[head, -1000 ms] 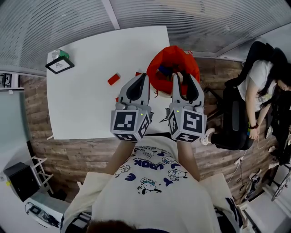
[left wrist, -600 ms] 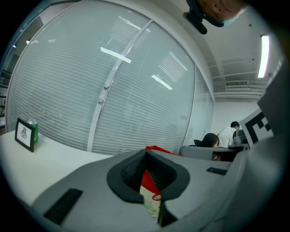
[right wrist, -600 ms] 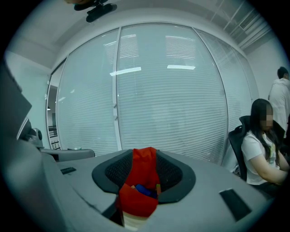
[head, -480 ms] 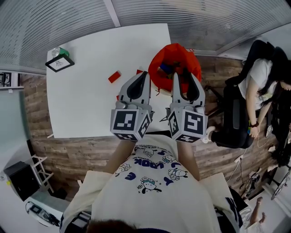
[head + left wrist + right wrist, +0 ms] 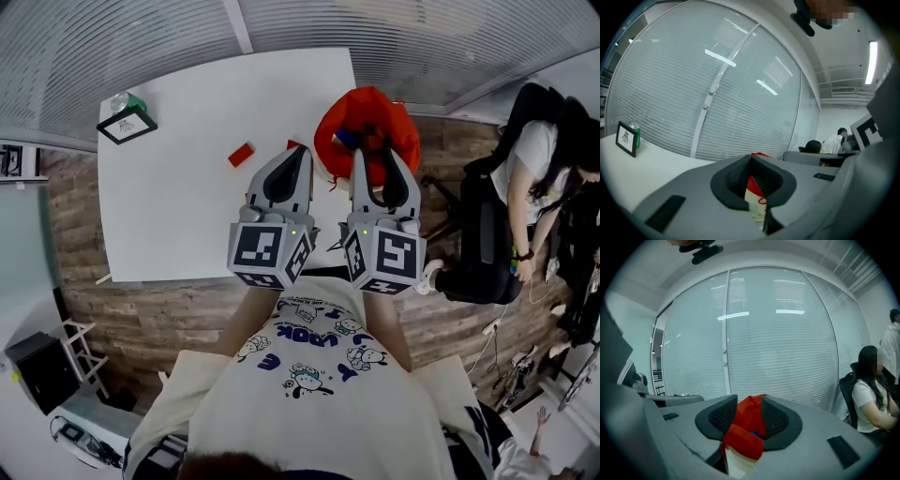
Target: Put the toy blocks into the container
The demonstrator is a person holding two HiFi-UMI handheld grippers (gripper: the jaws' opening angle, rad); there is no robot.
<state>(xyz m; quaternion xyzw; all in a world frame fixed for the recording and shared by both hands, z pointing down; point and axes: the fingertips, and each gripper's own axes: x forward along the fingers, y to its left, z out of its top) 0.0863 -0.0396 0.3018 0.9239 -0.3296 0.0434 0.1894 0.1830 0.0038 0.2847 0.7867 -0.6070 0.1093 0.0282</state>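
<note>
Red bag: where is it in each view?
Head view: red bag, upper centre, at the table's right edge.
Left gripper view: bag bottom centre, a sliver between the jaws.
Right gripper view: bag bottom centre, filling the gap between the jaws.
Shared landmark: the blinds behind it.

"Where does the head view look from?"

"From above the person, steeply down. The white bench [image 5: 187, 206] fills the frame from nine to twelve o'clock. The left hand-held gripper [image 5: 292, 155] and right hand-held gripper [image 5: 377, 159] sit close under it at centre, and the red bag [image 5: 366, 117] is just beyond them at one o'clock."

"And the two gripper views?"

"Each rides low on its gripper and looks almost level along the jaws, towards the blinds [image 5: 693, 93]. All three views share the bag. In both gripper views it shows near, at six o'clock, through the gap between the jaws."
</note>
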